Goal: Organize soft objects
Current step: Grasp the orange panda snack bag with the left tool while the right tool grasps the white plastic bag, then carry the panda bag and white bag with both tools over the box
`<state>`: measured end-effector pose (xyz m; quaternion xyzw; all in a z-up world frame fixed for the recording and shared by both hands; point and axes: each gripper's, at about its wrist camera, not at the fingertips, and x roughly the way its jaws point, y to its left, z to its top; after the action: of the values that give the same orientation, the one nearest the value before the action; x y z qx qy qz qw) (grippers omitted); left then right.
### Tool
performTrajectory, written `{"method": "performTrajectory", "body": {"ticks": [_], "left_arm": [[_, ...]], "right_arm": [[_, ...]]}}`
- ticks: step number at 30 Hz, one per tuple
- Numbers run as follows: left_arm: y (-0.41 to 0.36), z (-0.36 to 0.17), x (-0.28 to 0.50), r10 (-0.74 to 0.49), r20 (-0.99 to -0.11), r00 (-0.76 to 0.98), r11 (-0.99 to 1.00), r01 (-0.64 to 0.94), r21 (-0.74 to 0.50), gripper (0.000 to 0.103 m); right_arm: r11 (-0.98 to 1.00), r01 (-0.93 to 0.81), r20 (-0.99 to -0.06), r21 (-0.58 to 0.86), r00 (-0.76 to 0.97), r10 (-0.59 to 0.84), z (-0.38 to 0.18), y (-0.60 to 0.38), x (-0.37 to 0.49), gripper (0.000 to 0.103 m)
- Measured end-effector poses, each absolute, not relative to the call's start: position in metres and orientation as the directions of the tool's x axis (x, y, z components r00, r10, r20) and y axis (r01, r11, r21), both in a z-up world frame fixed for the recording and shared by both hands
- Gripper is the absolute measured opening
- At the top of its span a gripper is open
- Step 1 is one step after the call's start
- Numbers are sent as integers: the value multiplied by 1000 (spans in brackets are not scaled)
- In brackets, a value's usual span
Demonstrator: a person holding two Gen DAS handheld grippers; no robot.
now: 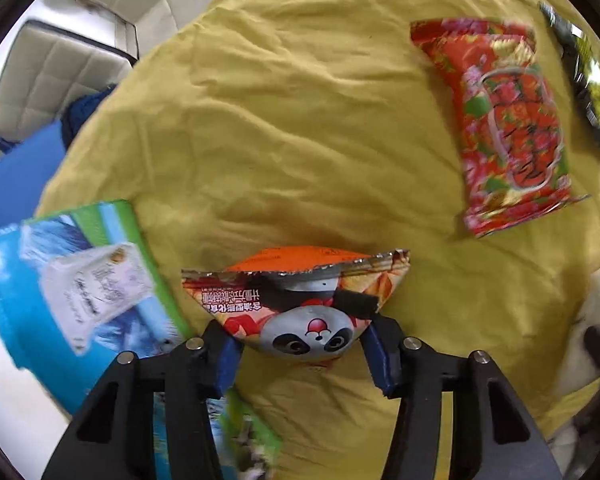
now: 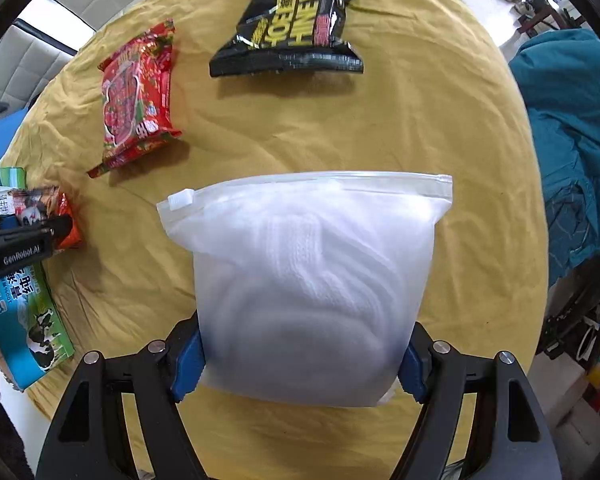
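Both grippers downward: left gripper point(image 1: 300, 354) on panda packet point(image 1: 300, 308).

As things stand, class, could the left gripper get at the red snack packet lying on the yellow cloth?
Probably not yet: the left gripper is already closed on the panda snack bag. The yellow cloth between it and the red snack packet lies bare, though.

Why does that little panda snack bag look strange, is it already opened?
Yes, it seems so. The panda snack bag between the left gripper fingers has a ragged, torn top edge with silver lining showing. The other packets look sealed.
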<state>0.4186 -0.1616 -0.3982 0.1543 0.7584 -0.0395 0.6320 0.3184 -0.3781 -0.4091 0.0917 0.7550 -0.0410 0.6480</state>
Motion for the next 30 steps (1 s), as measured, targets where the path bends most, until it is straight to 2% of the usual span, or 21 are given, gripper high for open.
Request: {"method": "performTrajectory", "body": {"ticks": [5,11,14,22,24,25,30], "left_arm": [[-159,-392,413,-26,-976,-215,985,164,-62,48],[-154,-413,412,-70,-972,-225,989,110,-97,52],[-148,-412,409,-87,-975,-204,990,92,-107,52],[-139,-407,380,-106,-980,-166,989,85,-122,52],[-137,-406,374,-108,-981,-158,990,77,-121,51],[-134,-405,371,-106,-983,-149,990,74,-118,48],[-150,-399,343,-115,-986,-123,990,63,-123,46]], "right_arm": [[979,191,-979,71,-175,105,-428,-390,338,80],[976,206,-976,78,-183,117,-441,-395,353,86],[973,219,-976,80,-182,121,-436,-399,357,99],[964,253,-982,88,-141,126,-415,-400,341,99],[960,264,-981,93,-139,133,-415,-401,338,93],[960,265,-982,88,-137,127,-415,-401,338,84],[962,266,-990,69,-99,98,-414,-396,334,74]]}}
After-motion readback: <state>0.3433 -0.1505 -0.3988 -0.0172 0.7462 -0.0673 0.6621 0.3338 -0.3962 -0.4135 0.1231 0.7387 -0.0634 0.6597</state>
